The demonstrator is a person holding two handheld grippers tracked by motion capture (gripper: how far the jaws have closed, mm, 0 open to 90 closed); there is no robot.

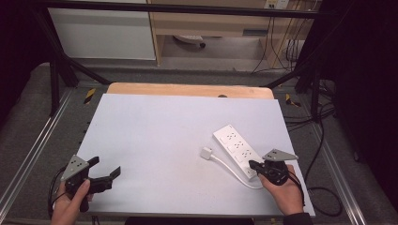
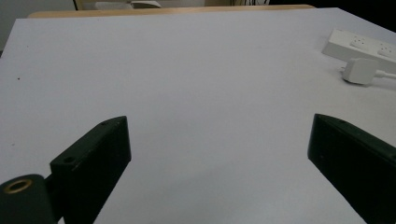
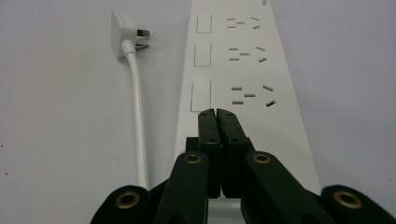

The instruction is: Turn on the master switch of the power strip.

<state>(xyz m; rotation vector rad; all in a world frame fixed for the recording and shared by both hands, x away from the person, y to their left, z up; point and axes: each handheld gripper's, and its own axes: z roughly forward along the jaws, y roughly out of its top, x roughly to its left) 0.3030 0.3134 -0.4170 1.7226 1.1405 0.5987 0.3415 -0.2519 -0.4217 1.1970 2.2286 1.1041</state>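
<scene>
A white power strip (image 1: 236, 150) lies at an angle on the right of the pale table (image 1: 155, 131), with its white cable (image 1: 225, 165) looping round to a white plug (image 1: 206, 153) that lies loose beside it. The right gripper (image 1: 253, 164) hovers over the strip's near end, jaws pressed together with nothing between them. In the right gripper view its tips (image 3: 217, 113) sit just short of the nearest switch on the strip (image 3: 243, 70), and the plug (image 3: 124, 32) rests to the left. The left gripper (image 1: 104, 168) is at the table's front left corner, open and empty, with wide-set jaws.
The left gripper view shows bare table (image 2: 196, 93) ahead, with the strip (image 2: 359, 46) and plug (image 2: 358, 71) far right. A wooden edge (image 1: 187, 89) runs along the table's far side. Black frame bars and floor cables (image 1: 324, 140) surround the table.
</scene>
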